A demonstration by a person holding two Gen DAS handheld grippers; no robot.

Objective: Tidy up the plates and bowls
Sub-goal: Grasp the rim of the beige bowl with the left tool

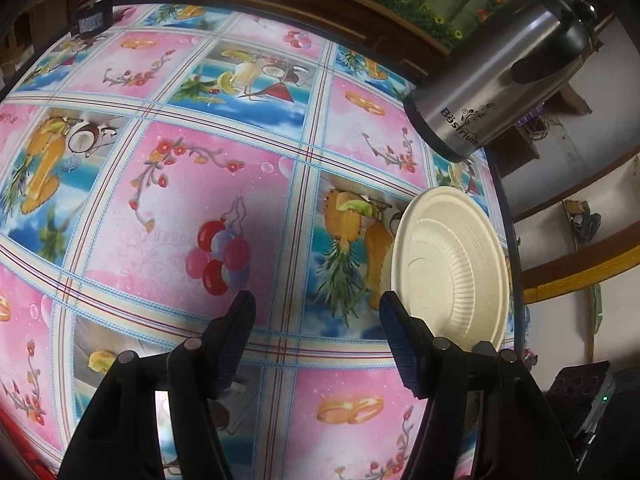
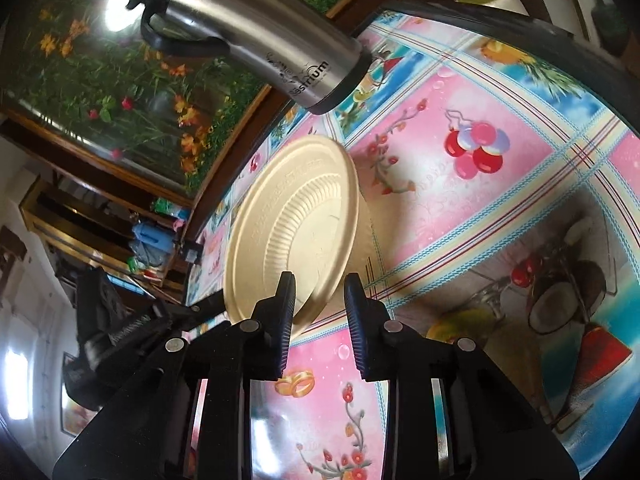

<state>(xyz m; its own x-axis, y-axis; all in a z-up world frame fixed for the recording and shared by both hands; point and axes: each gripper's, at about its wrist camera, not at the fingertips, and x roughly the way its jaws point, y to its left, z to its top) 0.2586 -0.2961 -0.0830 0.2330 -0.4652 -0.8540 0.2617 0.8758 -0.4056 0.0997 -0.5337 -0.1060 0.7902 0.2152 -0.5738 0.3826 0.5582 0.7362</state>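
Nearest the lens, the right gripper (image 2: pixel 320 292) stands parted, its ribbed black fingers (image 2: pixel 285 320) at the near rim of a cream paper plate (image 2: pixel 296 220) but not closed on it. The left gripper (image 1: pixel 318 316) is spread wide over the glossy printed tablecloth (image 1: pixel 160 200), grasping nothing, with the plate just beside its right finger. The plate, moulded pulp with a fluted wall, seems to rest on a paper bowl (image 2: pixel 366 236) (mostly hidden), so stacking looks under way; how much is left I cannot tell. Farther off stands a brushed-steel thermos jug (image 1: pixel 496 76).
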